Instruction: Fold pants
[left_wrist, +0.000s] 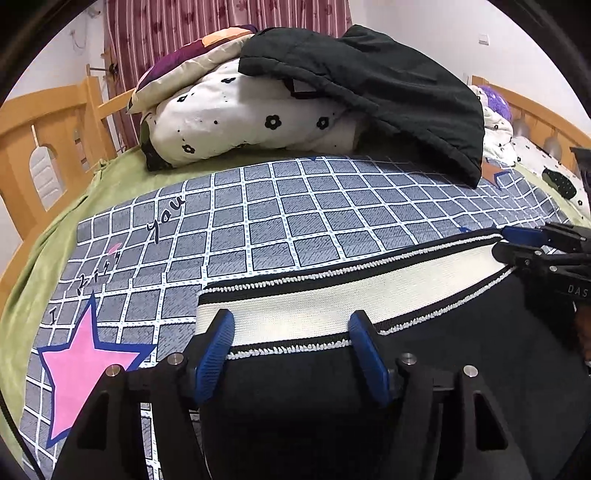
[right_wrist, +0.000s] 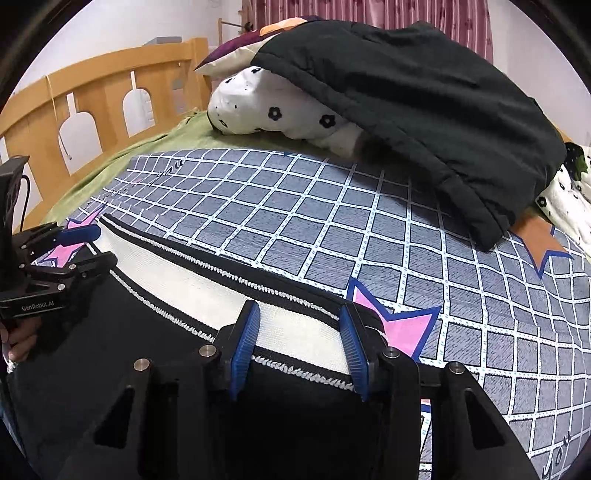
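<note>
Black pants (left_wrist: 424, 369) with a wide white waistband (left_wrist: 332, 302) edged in black-and-white stitching lie flat on the checked bedsheet (left_wrist: 280, 214). My left gripper (left_wrist: 291, 325) is open, its blue pads (left_wrist: 216, 354) straddling the left end of the waistband. My right gripper (right_wrist: 299, 321) is open over the right end of the waistband (right_wrist: 221, 280), pads (right_wrist: 243, 347) on either side. Each gripper shows in the other's view: the right one (left_wrist: 517, 242) at the far right, the left one (right_wrist: 81, 243) at the far left, both with jaws parted at the waistband.
A rolled flower-print quilt (left_wrist: 240, 118) with a black jacket (left_wrist: 388, 88) draped over it lies at the back of the bed. A wooden bed rail (left_wrist: 48, 136) runs on the left. Pink stars (left_wrist: 85, 362) are printed on the sheet. A green sheet (left_wrist: 122, 177) lies underneath.
</note>
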